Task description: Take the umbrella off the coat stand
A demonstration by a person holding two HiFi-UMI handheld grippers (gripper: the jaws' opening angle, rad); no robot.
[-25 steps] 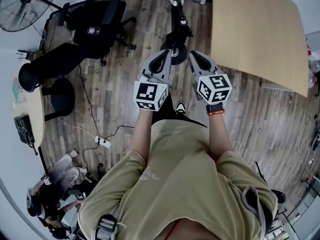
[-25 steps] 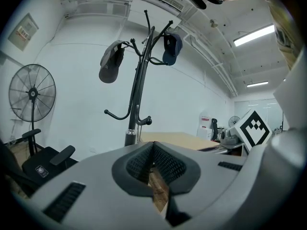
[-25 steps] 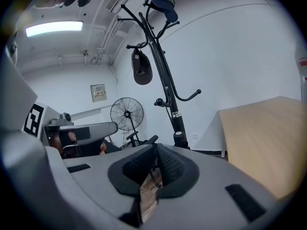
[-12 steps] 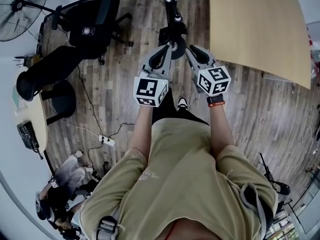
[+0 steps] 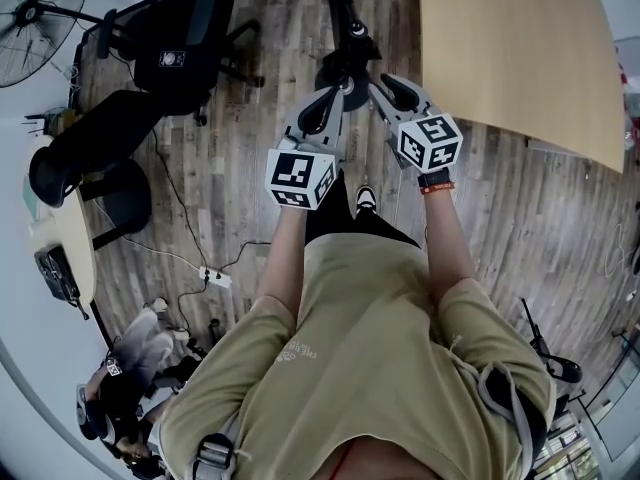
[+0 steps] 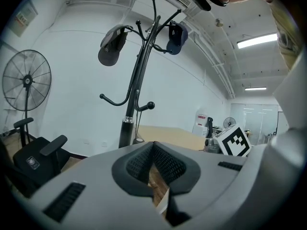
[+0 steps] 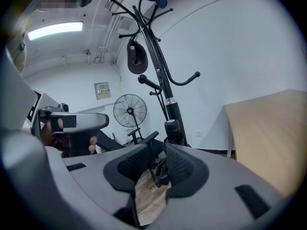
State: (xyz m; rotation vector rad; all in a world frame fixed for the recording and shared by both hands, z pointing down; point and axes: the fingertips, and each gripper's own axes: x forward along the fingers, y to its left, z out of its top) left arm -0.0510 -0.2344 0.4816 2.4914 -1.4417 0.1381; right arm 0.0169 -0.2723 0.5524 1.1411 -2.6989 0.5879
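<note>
The black coat stand [image 7: 160,66] rises straight ahead, and its pole [image 5: 345,13] shows at the top of the head view. A black folded umbrella [image 7: 173,131] stands upright in front of the lower pole, just beyond my right gripper [image 7: 157,153]. That gripper's jaws are opening. A thin dark cord [image 7: 154,172] runs down through the gap and the pads do not press on it. My left gripper [image 6: 152,147] is shut, pads meeting at the tips with nothing seen between them. In the head view both grippers, the left gripper [image 5: 338,96] and the right gripper [image 5: 378,86], point at the stand's foot.
Two caps [image 6: 112,44] hang on the stand's upper hooks. Black office chairs [image 5: 180,48] and a floor fan [image 5: 40,8] stand to the left. A wooden table [image 5: 510,48] fills the right. A power strip [image 5: 212,279] with cables lies on the floor, and a person [image 5: 120,378] sits at lower left.
Both grippers have sunk and moved a little forward towards the foot of the stand.
</note>
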